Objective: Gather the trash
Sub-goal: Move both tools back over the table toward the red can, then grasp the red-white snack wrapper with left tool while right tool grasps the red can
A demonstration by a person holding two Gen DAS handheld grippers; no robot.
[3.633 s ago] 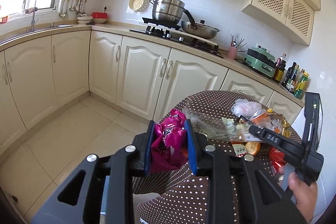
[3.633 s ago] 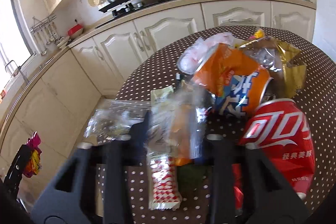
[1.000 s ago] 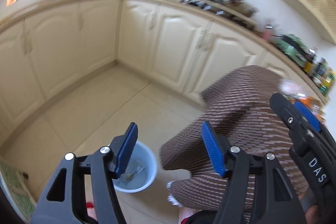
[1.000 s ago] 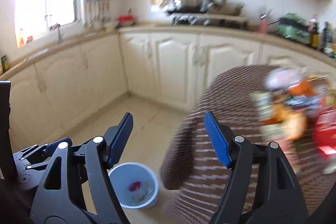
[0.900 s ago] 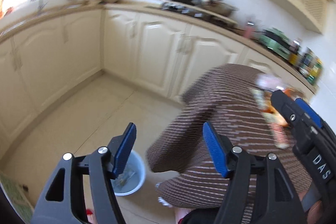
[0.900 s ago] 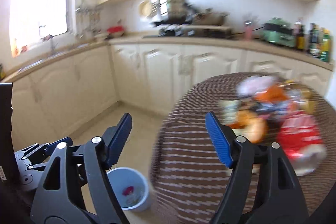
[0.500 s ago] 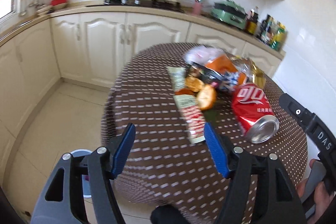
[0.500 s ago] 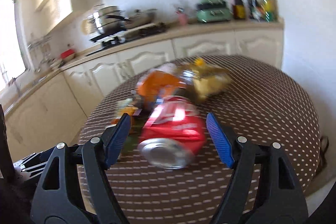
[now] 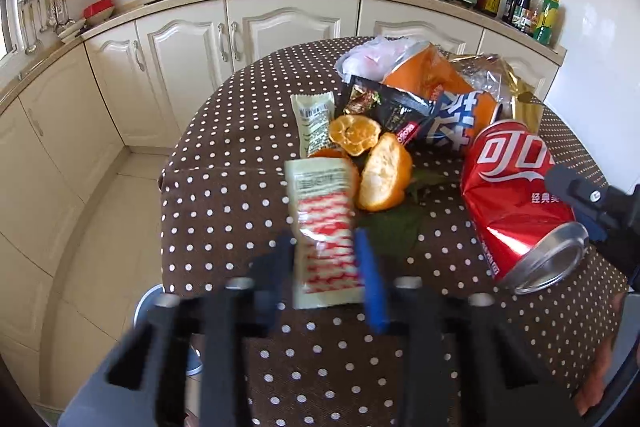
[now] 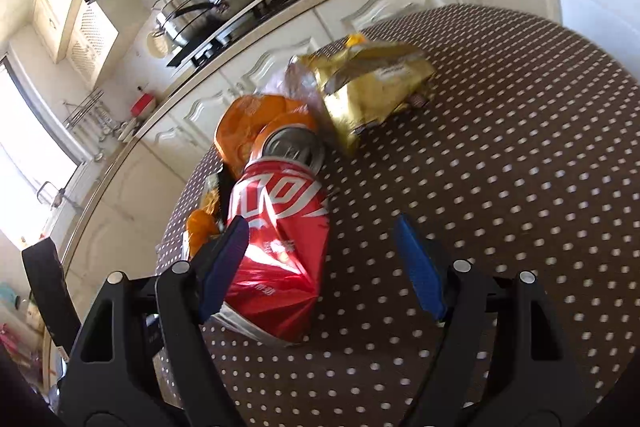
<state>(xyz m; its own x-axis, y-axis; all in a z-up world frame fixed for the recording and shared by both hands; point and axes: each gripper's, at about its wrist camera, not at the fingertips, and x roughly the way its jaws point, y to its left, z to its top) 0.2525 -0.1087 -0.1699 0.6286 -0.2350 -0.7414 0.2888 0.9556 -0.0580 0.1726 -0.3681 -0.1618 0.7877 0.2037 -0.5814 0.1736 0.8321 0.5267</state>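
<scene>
Trash lies on a brown polka-dot table (image 9: 224, 211). My left gripper (image 9: 326, 269) is closing around a red-and-white snack wrapper (image 9: 324, 227); its blurred fingers sit at both sides of it. Orange peels (image 9: 376, 163), an orange chip bag (image 9: 440, 91) and a gold bag (image 9: 516, 95) lie behind. My right gripper (image 10: 324, 259) is open over a crushed red cola can (image 10: 280, 239), its left finger (image 10: 224, 259) at the can's side, the right finger clear. The can also shows in the left wrist view (image 9: 516, 195).
A blue-grey trash bin (image 9: 160, 311) stands on the floor below the table's left edge. Kitchen cabinets (image 9: 240, 39) and a counter with stove, pots and bottles run behind the table. A beige wrapper (image 9: 314, 119) and a white plastic bag (image 9: 376, 55) lie among the trash.
Both grippers swung from the floor bin back up to the table. The left jaws narrowed around the red-and-white wrapper. The right gripper dropped low over the cola can, still open.
</scene>
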